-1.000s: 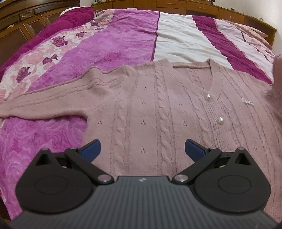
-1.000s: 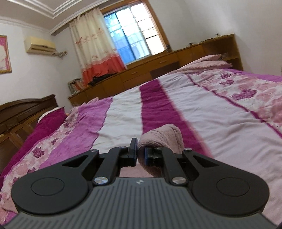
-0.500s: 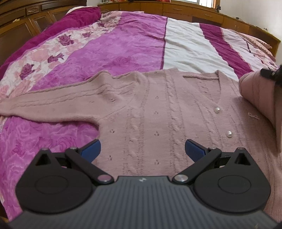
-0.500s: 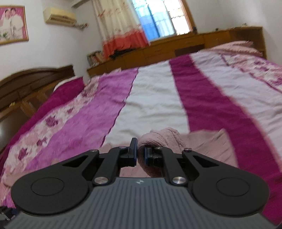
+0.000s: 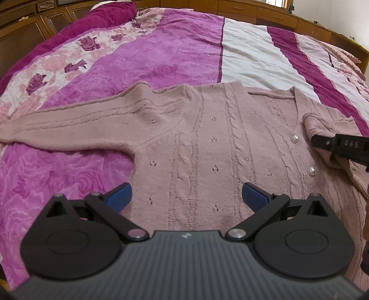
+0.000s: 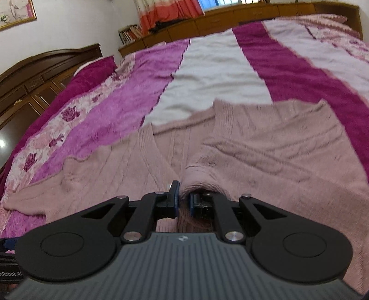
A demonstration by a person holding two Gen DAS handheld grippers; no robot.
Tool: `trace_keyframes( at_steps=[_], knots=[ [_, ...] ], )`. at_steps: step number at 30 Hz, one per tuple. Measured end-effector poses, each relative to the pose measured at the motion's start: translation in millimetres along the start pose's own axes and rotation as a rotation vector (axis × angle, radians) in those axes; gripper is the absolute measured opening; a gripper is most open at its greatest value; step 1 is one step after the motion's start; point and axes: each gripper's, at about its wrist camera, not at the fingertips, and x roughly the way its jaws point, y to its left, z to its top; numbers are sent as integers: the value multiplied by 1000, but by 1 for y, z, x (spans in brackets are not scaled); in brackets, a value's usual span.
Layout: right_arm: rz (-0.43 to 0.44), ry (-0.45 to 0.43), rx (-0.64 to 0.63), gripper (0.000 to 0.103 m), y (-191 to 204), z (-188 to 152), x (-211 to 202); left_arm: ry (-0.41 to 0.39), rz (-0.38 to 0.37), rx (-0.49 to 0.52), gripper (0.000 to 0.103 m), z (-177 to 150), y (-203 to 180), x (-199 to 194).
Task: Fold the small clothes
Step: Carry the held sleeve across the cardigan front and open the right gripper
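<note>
A pink cable-knit cardigan (image 5: pixel 207 138) with pearl buttons (image 5: pixel 294 138) lies face up on the bed. One sleeve (image 5: pixel 69 124) stretches flat to the left. My left gripper (image 5: pixel 185 196) hovers open over the cardigan's lower front with nothing between its blue pads. The other sleeve (image 6: pixel 265 143) is folded in across the chest. My right gripper (image 6: pixel 183 200) pinches its cuff (image 6: pixel 203 175) low over the front by the buttons, its jaws just opening with the knit still between them. In the left wrist view its black finger (image 5: pixel 322 142) enters from the right.
A magenta, white and rose-patterned bedspread (image 5: pixel 161 53) covers the wide bed beyond the cardigan. Dark wooden cabinets (image 5: pixel 23 34) stand along the left, a low wooden unit (image 6: pixel 230 16) runs along the far wall, and a headboard (image 6: pixel 46 69) is at the left.
My right gripper has come down and across with the sleeve cuff, from above the bed to low over the cardigan's front. The left gripper has drifted slightly and is still open.
</note>
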Motion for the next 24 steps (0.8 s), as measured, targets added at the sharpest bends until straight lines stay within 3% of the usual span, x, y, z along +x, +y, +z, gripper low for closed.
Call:
trace_keyframes(
  at_steps=[2, 5, 7, 10, 18, 24],
  knots=[
    [8, 18, 18, 20, -4, -2, 2, 1, -1, 8, 103, -1, -2, 0],
    [38, 18, 47, 37, -5, -5, 2, -1, 0, 17, 103, -2, -4, 0],
    [57, 14, 53, 54, -4, -7, 0, -2, 0, 19, 103, -2, -4, 1],
    [72, 10, 57, 70, -1, -10, -7, 0, -1, 17, 103, -2, -5, 1],
    [79, 17, 75, 87, 2, -17, -28, -7, -4, 32, 103, -5, -6, 1],
    [82, 32, 97, 88, -4, -24, -45, -12, -17, 27, 103, -4, -7, -2]
  ],
)
